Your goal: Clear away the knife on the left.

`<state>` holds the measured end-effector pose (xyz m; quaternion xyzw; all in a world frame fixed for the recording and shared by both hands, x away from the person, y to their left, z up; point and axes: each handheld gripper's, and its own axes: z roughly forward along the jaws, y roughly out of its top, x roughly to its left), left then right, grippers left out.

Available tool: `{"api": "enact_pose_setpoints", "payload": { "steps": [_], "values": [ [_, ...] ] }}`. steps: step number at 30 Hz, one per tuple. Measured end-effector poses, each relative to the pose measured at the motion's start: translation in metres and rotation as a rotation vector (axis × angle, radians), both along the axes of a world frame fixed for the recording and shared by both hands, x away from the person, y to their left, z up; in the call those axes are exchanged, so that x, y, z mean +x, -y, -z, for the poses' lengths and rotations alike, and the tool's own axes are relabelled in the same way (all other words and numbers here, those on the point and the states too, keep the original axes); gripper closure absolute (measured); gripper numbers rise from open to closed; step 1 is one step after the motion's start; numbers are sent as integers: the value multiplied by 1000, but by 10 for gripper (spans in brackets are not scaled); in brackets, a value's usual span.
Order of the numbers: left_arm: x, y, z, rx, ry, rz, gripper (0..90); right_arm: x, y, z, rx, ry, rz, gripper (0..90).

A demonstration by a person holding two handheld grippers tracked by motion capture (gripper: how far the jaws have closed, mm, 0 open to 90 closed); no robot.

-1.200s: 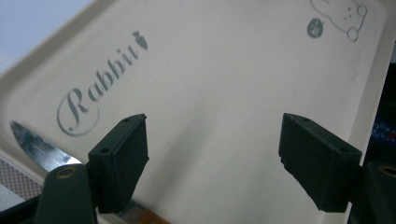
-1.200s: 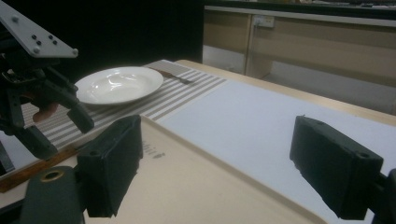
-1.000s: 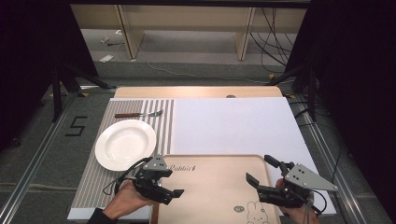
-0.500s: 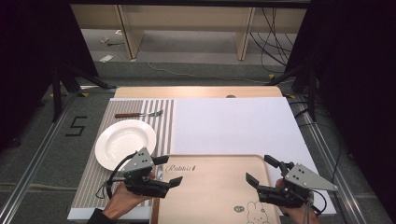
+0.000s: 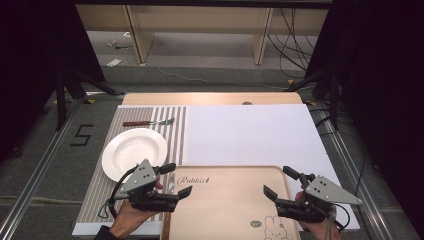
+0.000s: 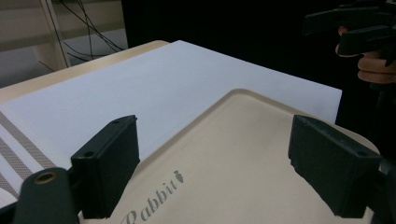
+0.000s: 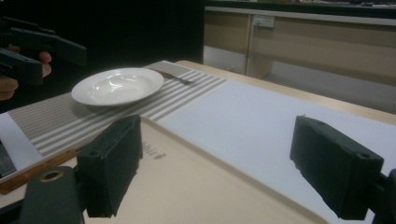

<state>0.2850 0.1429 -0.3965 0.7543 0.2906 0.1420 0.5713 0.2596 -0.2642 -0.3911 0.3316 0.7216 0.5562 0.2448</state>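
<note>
The tan tray (image 5: 225,200), lettered "Rabbit" near its far left corner, lies at the table's near edge between the left gripper (image 5: 172,181) and right gripper (image 5: 278,182), both spread wide and empty.

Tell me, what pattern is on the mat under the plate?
The mat has grey and white stripes, seen best in the high view, under the white plate.

Your tray (image 5: 225,200) runs off the high view's bottom edge, its near side unseen; your left hand (image 5: 131,216) is cut there too, and the tray's rabbit drawing (image 5: 272,225) is partly lost
</note>
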Motion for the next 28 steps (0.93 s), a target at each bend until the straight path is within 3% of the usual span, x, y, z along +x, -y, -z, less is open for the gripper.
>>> {"api": "enact_pose_setpoints", "payload": {
  "steps": [7, 15, 20, 28],
  "values": [
    [-2, -6, 3, -21, -17, -11, 163, 0, 0, 0, -3, 5, 1, 180],
    [-2, -6, 4, -8, -16, 5, 160, 0, 1, -1, 1, 5, 3, 180],
    [-3, -7, 3, -32, -15, 4, 162, 0, 0, -1, -1, 4, 0, 180],
    [-2, -5, 5, -15, -23, 11, 162, 0, 0, -1, 0, 3, 0, 180]
  ]
}}
